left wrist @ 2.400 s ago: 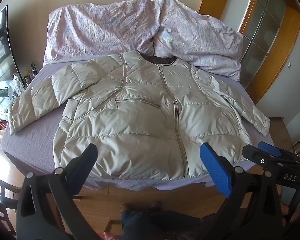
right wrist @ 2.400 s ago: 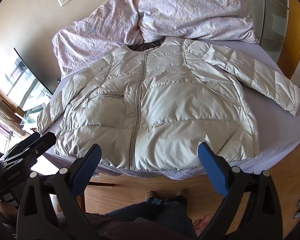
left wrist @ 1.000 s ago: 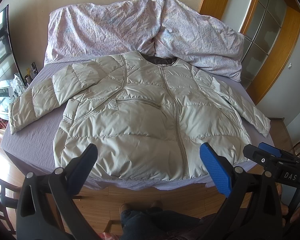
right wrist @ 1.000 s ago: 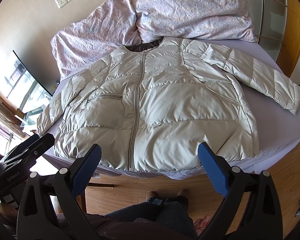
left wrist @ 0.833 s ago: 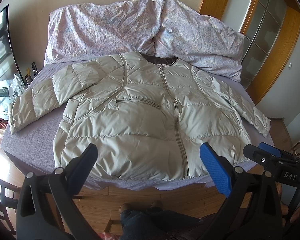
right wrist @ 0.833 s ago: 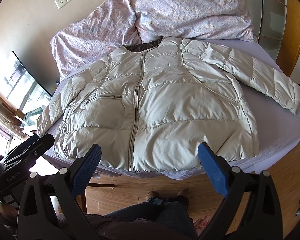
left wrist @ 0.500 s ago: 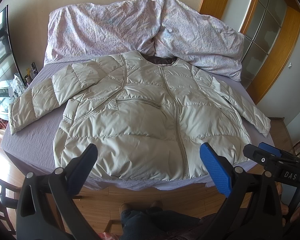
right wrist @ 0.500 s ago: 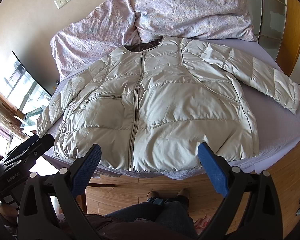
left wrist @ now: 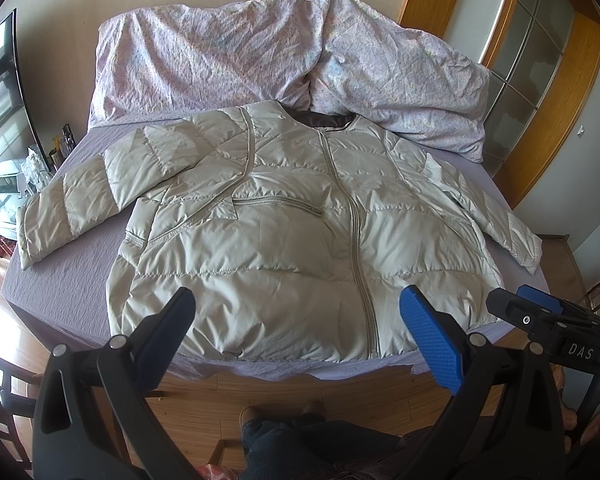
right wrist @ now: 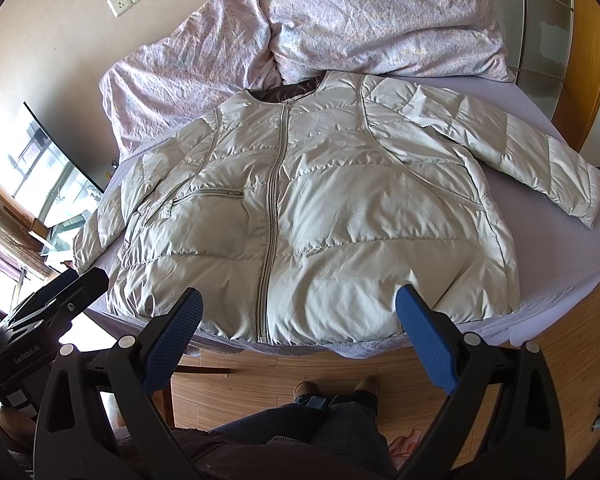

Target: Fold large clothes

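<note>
A bed [left wrist: 64, 304] covered by a lilac sheet fills both views, with a rumpled floral duvet [left wrist: 228, 56] heaped against the wall at its head. Spread over the sheet lies the task's garment, a pale quilted puffer jacket [left wrist: 284, 240], front up, zipped closed, collar toward the duvet and hem at the near edge of the bed. Both sleeves are laid out sideways: the left sleeve [left wrist: 80, 196] reaches toward the bed's side near a window, the right sleeve [right wrist: 512, 148] toward the opposite edge. No fold is seen anywhere on the jacket, so the task is judged to be at its very start; sleeves and body are all left to be folded.

The left gripper [left wrist: 296, 324] is held level, above the floor just short of the bed's near edge, aimed at the hem left of the zip; its jaws are spread wide and nothing is held between them. The right gripper [right wrist: 298, 324] is held likewise beside it, aimed at the hem around the zip, jaws wide apart and empty. Neither touches the jacket. The person's legs and shoes [right wrist: 336, 390] are seen below on the wooden floor.
</note>
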{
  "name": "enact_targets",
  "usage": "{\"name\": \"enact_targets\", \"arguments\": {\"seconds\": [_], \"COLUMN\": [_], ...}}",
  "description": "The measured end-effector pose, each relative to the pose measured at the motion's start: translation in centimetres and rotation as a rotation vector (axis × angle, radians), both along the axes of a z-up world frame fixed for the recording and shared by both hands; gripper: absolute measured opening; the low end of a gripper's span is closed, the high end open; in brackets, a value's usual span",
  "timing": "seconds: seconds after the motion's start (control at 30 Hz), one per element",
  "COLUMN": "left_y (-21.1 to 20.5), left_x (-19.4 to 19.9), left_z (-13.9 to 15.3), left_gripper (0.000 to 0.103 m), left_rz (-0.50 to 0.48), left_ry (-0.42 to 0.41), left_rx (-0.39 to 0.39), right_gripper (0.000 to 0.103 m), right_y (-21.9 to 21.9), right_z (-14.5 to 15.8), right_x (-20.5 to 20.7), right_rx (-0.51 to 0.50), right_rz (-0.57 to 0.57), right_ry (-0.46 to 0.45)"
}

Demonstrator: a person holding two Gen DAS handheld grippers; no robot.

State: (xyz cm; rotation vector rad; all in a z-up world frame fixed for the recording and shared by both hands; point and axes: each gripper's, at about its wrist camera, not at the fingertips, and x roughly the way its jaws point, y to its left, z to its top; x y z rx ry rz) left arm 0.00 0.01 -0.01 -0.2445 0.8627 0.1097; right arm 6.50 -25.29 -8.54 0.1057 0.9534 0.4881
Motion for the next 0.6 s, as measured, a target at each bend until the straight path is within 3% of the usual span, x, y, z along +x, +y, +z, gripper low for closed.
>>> {"name": "enact_targets", "arguments": {"seconds": [0.6], "left_y": [0.0], "left_x": [0.0], "left_z": [0.0], "left_gripper": [0.101], "left_rz": [0.0], "left_ry": [0.001], "left_rx": [0.0], "right_gripper": [0.099], "right_y": [0.14], "right_z": [-0.07], "right_x": [0.37], "right_rx": [0.001], "right_rz": [-0.001], "right_ry": [0.003]}}
